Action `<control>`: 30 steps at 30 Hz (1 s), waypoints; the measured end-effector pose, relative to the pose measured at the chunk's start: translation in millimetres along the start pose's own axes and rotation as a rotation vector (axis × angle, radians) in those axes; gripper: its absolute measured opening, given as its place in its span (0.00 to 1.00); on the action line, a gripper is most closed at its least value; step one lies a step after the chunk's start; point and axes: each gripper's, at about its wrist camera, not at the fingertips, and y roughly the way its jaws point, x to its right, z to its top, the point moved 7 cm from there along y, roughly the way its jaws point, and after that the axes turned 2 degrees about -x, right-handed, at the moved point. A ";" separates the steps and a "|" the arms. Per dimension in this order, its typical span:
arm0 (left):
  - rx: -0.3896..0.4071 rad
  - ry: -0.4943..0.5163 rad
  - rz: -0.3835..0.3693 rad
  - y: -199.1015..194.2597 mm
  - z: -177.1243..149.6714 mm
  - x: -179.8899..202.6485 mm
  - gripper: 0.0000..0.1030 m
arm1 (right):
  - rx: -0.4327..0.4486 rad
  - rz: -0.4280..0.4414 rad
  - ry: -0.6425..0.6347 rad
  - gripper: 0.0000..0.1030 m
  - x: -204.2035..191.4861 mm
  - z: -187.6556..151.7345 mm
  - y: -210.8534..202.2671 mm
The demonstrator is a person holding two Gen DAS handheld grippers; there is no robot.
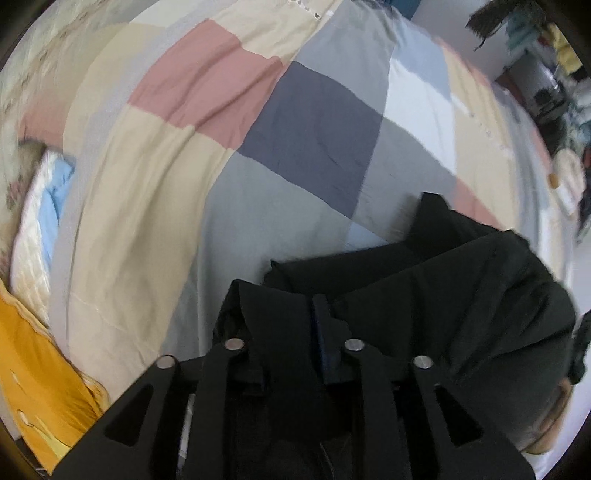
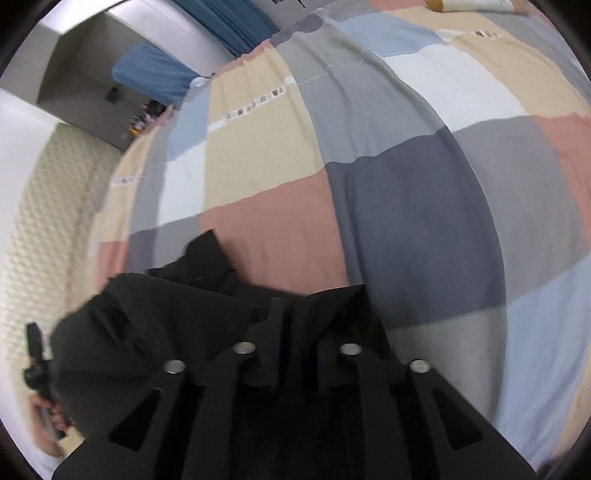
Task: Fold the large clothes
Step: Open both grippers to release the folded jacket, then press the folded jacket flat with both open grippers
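A black garment hangs lifted above a bed with a patchwork cover. My left gripper is shut on one edge of the garment, with cloth bunched between its fingers. The garment stretches to the right in the left wrist view. In the right wrist view the same black garment spreads to the left, and my right gripper is shut on its other edge. The other hand-held gripper shows at the far left of that view.
The patchwork cover of pink, beige, grey and blue squares fills both views. An orange cloth and a pale quilt lie at the bed's left. A blue curtain and cluttered shelves stand beyond the bed.
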 end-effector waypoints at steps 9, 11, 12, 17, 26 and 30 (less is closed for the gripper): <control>0.228 0.098 -0.060 -78.1 -33.7 7.3 0.86 | 0.190 -0.017 -0.160 0.74 -48.6 -12.0 -88.4; 0.321 0.160 -0.047 -88.8 -39.7 22.6 0.86 | 0.247 -0.045 -0.238 0.75 -73.9 -23.5 -94.0; 0.384 0.197 -0.063 -93.4 -47.6 38.4 0.86 | 0.257 -0.038 -0.260 0.75 -82.1 -28.5 -92.3; 0.510 0.292 -0.121 -72.0 -76.8 94.2 0.86 | 0.266 0.041 -0.354 0.75 -130.2 -76.9 -47.0; 0.573 0.284 -0.061 -14.6 -74.7 117.9 0.87 | 0.293 -0.060 -0.484 0.75 -160.7 -100.6 13.2; 0.595 0.284 -0.050 -10.2 -74.3 114.6 0.87 | 0.296 -0.070 -0.513 0.75 -161.3 -99.6 21.8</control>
